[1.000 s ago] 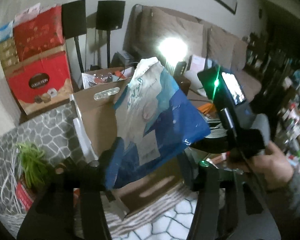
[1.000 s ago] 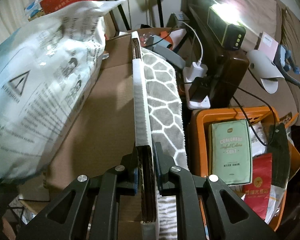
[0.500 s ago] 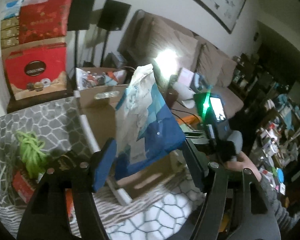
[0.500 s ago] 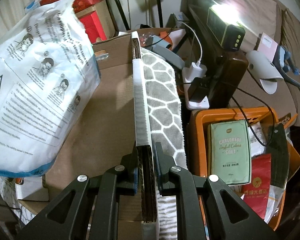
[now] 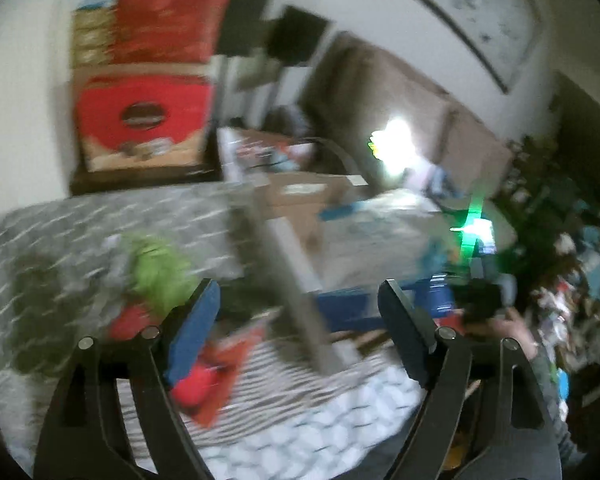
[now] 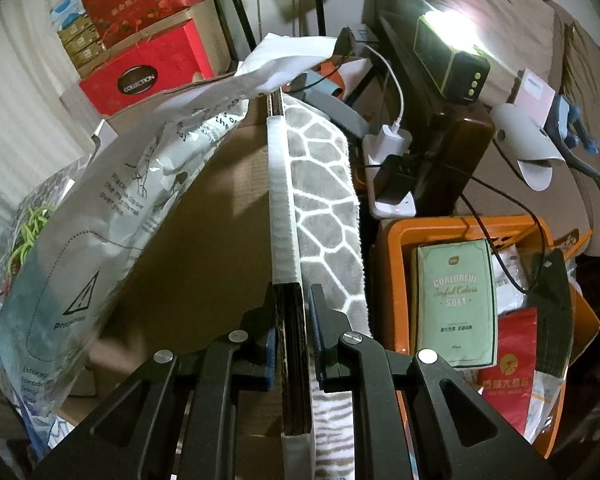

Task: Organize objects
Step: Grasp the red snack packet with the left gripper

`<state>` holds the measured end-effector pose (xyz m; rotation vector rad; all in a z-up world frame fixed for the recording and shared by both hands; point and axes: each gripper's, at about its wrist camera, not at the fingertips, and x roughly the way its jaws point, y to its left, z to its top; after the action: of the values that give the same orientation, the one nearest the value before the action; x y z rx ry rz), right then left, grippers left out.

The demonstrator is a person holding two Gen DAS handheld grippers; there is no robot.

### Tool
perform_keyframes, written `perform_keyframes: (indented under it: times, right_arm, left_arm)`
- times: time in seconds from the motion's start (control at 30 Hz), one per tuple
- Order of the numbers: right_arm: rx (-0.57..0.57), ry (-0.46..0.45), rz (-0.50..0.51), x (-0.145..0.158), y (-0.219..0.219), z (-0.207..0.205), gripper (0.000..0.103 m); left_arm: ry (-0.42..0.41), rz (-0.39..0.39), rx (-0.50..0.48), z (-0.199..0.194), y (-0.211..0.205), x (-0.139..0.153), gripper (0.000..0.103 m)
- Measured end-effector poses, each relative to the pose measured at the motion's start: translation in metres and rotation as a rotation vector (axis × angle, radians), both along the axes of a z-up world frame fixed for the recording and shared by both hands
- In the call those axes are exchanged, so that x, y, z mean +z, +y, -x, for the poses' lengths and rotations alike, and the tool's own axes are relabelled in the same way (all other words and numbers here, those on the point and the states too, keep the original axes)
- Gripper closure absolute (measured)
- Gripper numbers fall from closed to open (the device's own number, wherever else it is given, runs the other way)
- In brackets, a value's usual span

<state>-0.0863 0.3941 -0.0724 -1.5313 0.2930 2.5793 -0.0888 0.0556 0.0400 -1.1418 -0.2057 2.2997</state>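
Observation:
A white and blue plastic bag (image 6: pixel 112 216) lies inside the open cardboard box (image 6: pixel 216 264), leaning on its left side; it also shows in the blurred left wrist view (image 5: pixel 380 236). My right gripper (image 6: pixel 292 328) is shut on the box's right wall (image 6: pixel 282 184), holding its edge. My left gripper (image 5: pixel 296 320) is open and empty, above and left of the box (image 5: pixel 300 200), with nothing between its fingers.
A grey patterned cloth (image 6: pixel 320 184) hangs over the box wall. An orange basket (image 6: pixel 392 240) with packets stands right of it. Red gift boxes (image 6: pixel 140 48) stack at the back left. A bright lamp (image 6: pixel 452 56) and chargers (image 6: pixel 388 160) sit behind. Green string (image 5: pixel 156 264) lies left.
My left gripper has let go of the bag, which dropped into the box, and has swung away to the left, blurring its view. My right gripper has not moved.

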Motion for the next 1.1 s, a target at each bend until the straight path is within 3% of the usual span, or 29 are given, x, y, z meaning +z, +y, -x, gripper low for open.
perform_keyframes:
  times: [0.23,0.43,0.57,0.73,0.9,1.0,1.1]
  right_arm:
    - [-0.003,0.006,0.013,0.0,0.002,-0.001,0.09]
    - [-0.002,0.005,0.009,0.0,0.002,-0.002,0.09]
    - [-0.006,0.006,0.013,0.002,0.002,-0.003,0.09]
    - [-0.004,0.003,0.003,0.003,0.002,-0.004,0.09]
    - [0.001,-0.001,-0.015,0.004,-0.001,-0.005,0.09]
    - [0.005,-0.001,-0.012,0.004,0.0,-0.005,0.089]
    - [0.004,0.0,-0.008,0.004,0.0,-0.004,0.089]
  left_arm:
    - [-0.142,0.049,0.175,0.019,-0.066,-0.051,0.023]
    - [-0.218,0.039,0.238,0.025,-0.091,-0.076,0.023]
    - [-0.244,0.021,0.214,0.025,-0.083,-0.08,0.022]
    - [-0.355,0.084,0.205,0.032,-0.056,-0.099,0.024]
    - [-0.382,0.092,0.237,0.036,-0.045,-0.112,0.026]
    - [-0.399,0.074,0.231,0.039,-0.042,-0.118,0.037]
    - [-0.39,0.068,0.248,0.039,-0.043,-0.115,0.042]
